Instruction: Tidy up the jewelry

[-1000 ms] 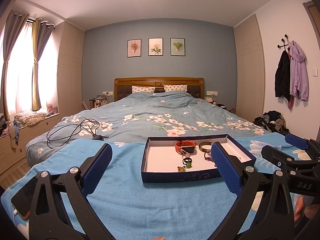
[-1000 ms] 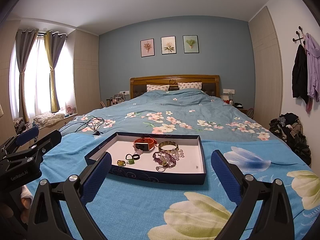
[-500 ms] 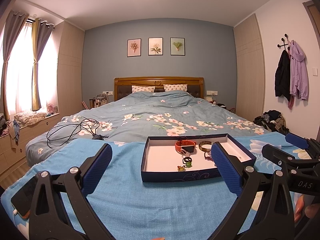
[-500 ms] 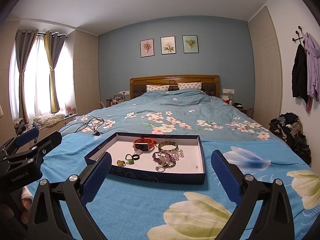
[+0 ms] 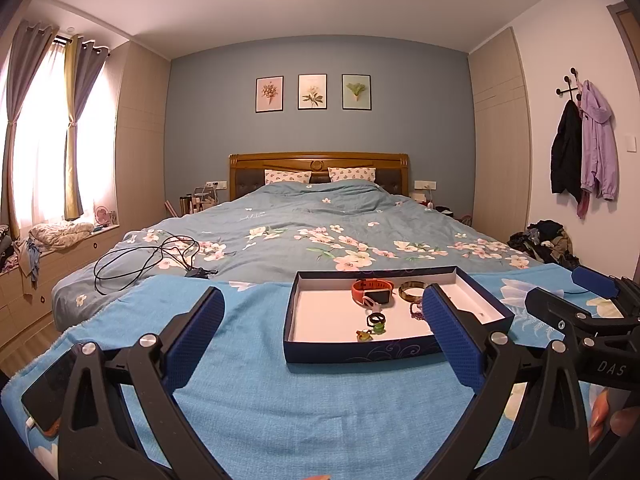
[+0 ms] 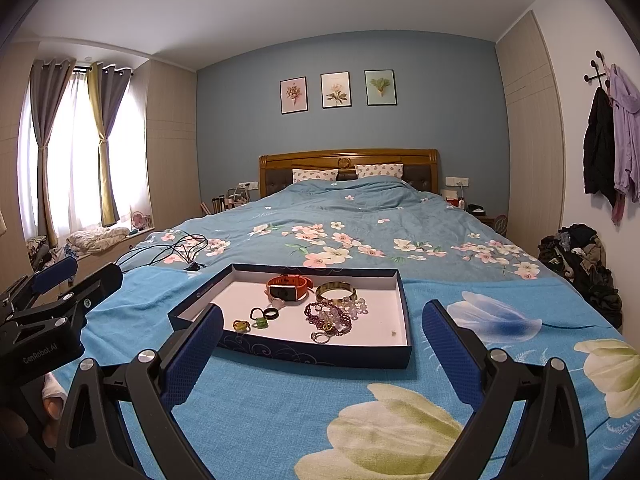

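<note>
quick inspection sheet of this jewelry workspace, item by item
Surface: blue blanket over the bed.
Job's things: tray holds orange watch, gold bangle, purple beads, rings.
Clutter: phone at the blanket's left edge.
Grippers: left gripper and right gripper both open, empty, short of the tray.
Cables: black cable coiled on the duvet.
Surroundings: clothes pile, hung jackets.

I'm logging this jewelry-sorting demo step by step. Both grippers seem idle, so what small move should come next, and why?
Probably ease the right gripper forward and down toward the tangled purple bead strand in the tray. Both grippers are open and hold nothing, all the jewelry lies loose in the tray, and the strand lies almost straight ahead of the right gripper. The left gripper sits further to the tray's left.
</note>
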### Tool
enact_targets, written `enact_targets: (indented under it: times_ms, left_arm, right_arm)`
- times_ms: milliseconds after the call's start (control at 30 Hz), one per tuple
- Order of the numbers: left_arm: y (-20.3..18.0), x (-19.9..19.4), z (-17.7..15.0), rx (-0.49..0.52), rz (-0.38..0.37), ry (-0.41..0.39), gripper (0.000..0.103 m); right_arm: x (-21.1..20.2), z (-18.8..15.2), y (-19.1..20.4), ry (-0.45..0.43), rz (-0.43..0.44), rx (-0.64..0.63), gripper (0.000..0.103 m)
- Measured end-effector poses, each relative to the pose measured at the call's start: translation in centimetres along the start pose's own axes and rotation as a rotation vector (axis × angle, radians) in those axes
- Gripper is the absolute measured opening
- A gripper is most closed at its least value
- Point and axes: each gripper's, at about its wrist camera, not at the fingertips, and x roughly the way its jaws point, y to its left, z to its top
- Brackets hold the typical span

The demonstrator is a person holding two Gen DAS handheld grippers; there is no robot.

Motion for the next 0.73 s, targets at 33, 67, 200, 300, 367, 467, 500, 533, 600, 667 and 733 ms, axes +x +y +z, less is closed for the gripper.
enact_targets:
  times_ms: [33, 67, 200, 300, 367, 467, 500, 533, 600, 667, 733]
  left_arm:
    - [0.0, 0.0, 0.0, -0.001, -0.001, 0.001, 0.097]
    - [0.0, 0.0, 0.0, -0.001, -0.002, 0.001, 0.097]
    - [-0.1, 0.0, 0.0, 0.001, 0.001, 0.000, 0.097]
    - [-0.1, -0.1, -0.1, 0.001, 0.004, -0.002, 0.097]
    - [0.0, 0.0, -0.2, -0.002, 0.003, 0.004, 0.097]
    - [0.2, 0.3, -0.3, -0.006, -0.008, 0.019, 0.097]
    - [0.2, 0.4, -0.4, -0.004, -0.006, 0.028, 0.097]
    - [0.4, 0.4, -0.6, -0.007, -0.003, 0.038, 0.097]
    - [0.8, 0.9, -0.5, -0.016, -0.005, 0.062, 0.097]
    - [1.5, 1.5, -0.6, -0.014, 0.007, 0.095, 0.097]
    - [2.4, 2.4, -0.7, -0.017, 0.002, 0.145, 0.097]
  right_arm:
    - [0.0, 0.0, 0.0, 0.000, -0.001, 0.000, 0.096]
    - [0.0, 0.0, 0.0, 0.000, 0.000, 0.001, 0.096]
    - [0.0, 0.0, 0.0, 0.002, 0.002, 0.002, 0.096]
    - [0.0, 0.0, 0.0, 0.002, 0.002, 0.000, 0.096]
    - [0.0, 0.0, 0.0, 0.000, 0.003, 0.001, 0.096]
    - [0.1, 0.1, -0.1, 0.013, 0.004, -0.002, 0.096]
    - [0.2, 0.1, -0.2, 0.022, 0.009, -0.006, 0.096]
    - [0.4, 0.2, -0.4, 0.034, 0.011, -0.013, 0.096]
    - [1.0, 0.3, -1.2, 0.081, 0.004, -0.029, 0.096]
    - [1.8, 0.2, -2.6, 0.139, -0.016, -0.046, 0.096]
    - [3.9, -0.3, -4.9, 0.288, -0.056, -0.088, 0.096]
